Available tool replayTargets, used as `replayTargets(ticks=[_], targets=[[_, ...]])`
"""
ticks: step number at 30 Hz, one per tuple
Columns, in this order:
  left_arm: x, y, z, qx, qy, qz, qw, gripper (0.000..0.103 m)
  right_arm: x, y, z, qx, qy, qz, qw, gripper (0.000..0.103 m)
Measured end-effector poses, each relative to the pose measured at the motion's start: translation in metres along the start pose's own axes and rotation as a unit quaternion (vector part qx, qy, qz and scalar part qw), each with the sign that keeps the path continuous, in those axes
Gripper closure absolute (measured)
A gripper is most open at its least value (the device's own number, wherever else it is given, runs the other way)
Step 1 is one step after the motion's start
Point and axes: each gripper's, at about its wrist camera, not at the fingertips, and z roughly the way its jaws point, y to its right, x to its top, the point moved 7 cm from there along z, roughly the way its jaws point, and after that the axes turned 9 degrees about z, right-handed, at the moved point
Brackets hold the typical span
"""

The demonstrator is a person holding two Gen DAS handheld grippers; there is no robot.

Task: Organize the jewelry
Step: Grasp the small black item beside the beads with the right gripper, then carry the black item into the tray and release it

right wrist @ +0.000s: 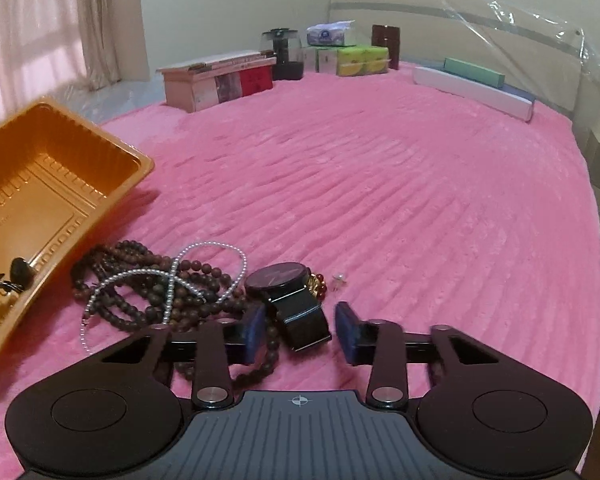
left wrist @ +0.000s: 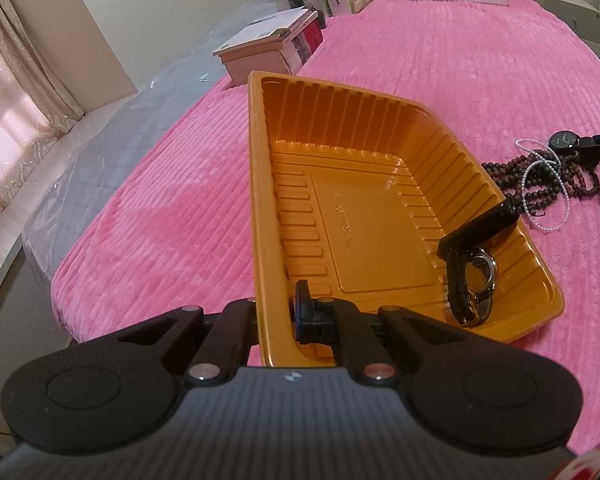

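My left tongs [left wrist: 278, 314] pinch rim of orange ribbed plastic tray [left wrist: 260, 184] on pink bed [left wrist: 440, 60]; silver-faced black-strap wristwatch [left wrist: 474, 280] inside. My right tongs [right wrist: 300, 330] spread astride black watch [right wrist: 286, 288], beside dark wooden bead strands [right wrist: 140, 280].

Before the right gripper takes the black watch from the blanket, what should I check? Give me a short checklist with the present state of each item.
1. Left gripper clamps the tray rim: ok, jaws shut on it.
2. Watch strap lies between the right gripper jaws: ok.
3. Pads press the strap: not ok, a gap shows on both sides.
4. Watch is free of the dark beads: cannot tell, they lie against it.
5. Tray has room: ok, only one watch in its near corner.
6. Pearl string is clear of the jaws: ok.
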Motion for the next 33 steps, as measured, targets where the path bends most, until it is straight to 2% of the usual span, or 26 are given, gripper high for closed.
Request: replayTargets(ticks=[4, 10, 17, 25, 28, 33], targets=[[0.001, 0.001, 0.000, 0.001, -0.001, 0.001, 1.0000, 0.100, -0.003, 0.002, -0.003, -0.003, -0.010, -0.010, 1.000, 0.081], [0.001, 0.001, 0.000, 0.002, -0.001, 0.001, 1.0000, 0.100, -0.009, 0.008, -0.026, 0.003, -0.005, 0.021, 1.000, 0.081], [0.001, 0.000, 0.000, 0.002, 0.000, 0.002, 1.0000, 0.100, -0.010, 0.030, -0.053, 0.038, -0.008, 0.126, 0.991, 0.082], [0.002, 0.002, -0.003, 0.003, 0.002, 0.004, 1.0000, 0.100, -0.011, 0.058, -0.070, 0.072, -0.011, 0.232, 0.970, 0.082], [0.003, 0.002, -0.003, 0.004, 0.003, 0.005, 1.0000, 0.100, -0.010, 0.061, -0.078, 0.081, -0.010, 0.245, 0.966, 0.082], [0.003, 0.002, -0.003, 0.004, 0.002, 0.005, 1.0000, 0.100, -0.001, 0.054, -0.091, 0.084, 0.002, 0.221, 0.972, 0.082]])
